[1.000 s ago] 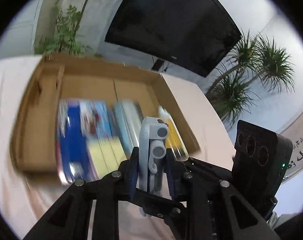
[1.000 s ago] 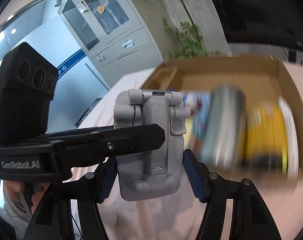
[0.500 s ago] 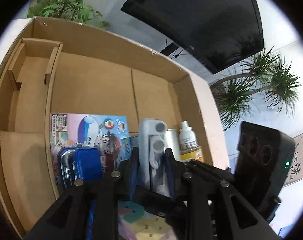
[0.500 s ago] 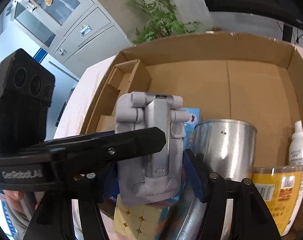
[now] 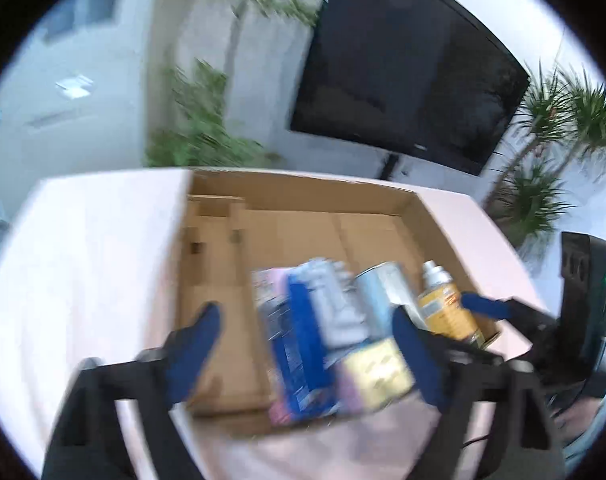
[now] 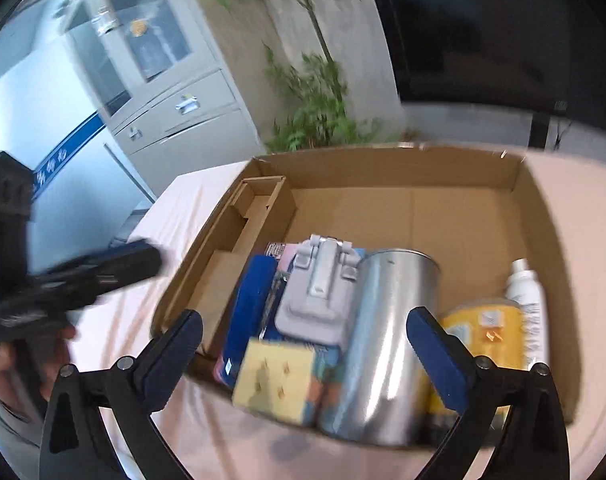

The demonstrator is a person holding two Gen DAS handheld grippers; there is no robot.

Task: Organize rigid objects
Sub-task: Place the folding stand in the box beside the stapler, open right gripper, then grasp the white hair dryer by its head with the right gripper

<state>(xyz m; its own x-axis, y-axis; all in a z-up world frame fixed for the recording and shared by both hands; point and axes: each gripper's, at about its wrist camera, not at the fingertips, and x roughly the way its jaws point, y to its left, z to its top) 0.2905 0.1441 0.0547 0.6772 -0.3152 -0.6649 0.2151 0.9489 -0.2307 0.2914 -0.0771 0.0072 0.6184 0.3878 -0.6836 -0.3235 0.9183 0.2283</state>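
Cardboard box [image 6: 523, 216] sits on pink-clothed table [image 6: 191, 200]; both grippers' jaws opening, empty.

Motion blur smears the cardboard box's [image 5: 295, 196] contents; labels are perhaps unreadable, and the steel can [image 6: 387, 344] hides items behind.

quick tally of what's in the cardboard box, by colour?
Counting what the right wrist view shows in the box:
Grey: 1, clip
Silver: 1, can
Blue: 1, case
Yellow: 2, cube and jar
White: 1, bottle
Multicolour: 1, booklet under the clip
Total: 7
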